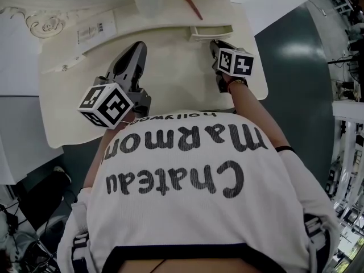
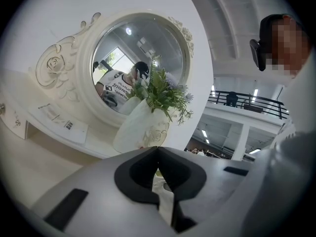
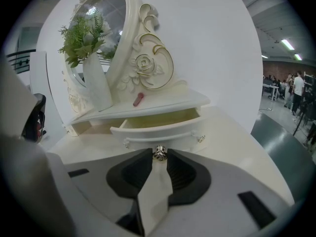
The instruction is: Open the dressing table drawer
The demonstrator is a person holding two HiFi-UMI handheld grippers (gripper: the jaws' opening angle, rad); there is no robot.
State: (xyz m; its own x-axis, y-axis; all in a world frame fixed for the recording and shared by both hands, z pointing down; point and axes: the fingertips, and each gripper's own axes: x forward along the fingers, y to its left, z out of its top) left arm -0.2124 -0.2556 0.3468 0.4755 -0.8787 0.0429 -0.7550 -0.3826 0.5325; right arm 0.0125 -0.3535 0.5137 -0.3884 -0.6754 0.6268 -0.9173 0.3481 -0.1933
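— Where's the drawer from your tongs?

— Dead ahead, at twelve o'clock from my right tongs. The drawer is already part-way out, its front running nine to three across my view. Its knob sits pinched between the tips.

— So which way does the pull go?

— Straight back toward six, I'd judge, square to that front. Any sideways drag could jam it.

— And the other hand?

— My left tongs are closed on nothing, over the bench. In the head view they're well off at about eight o'clock from the drawer. The right is nearer.
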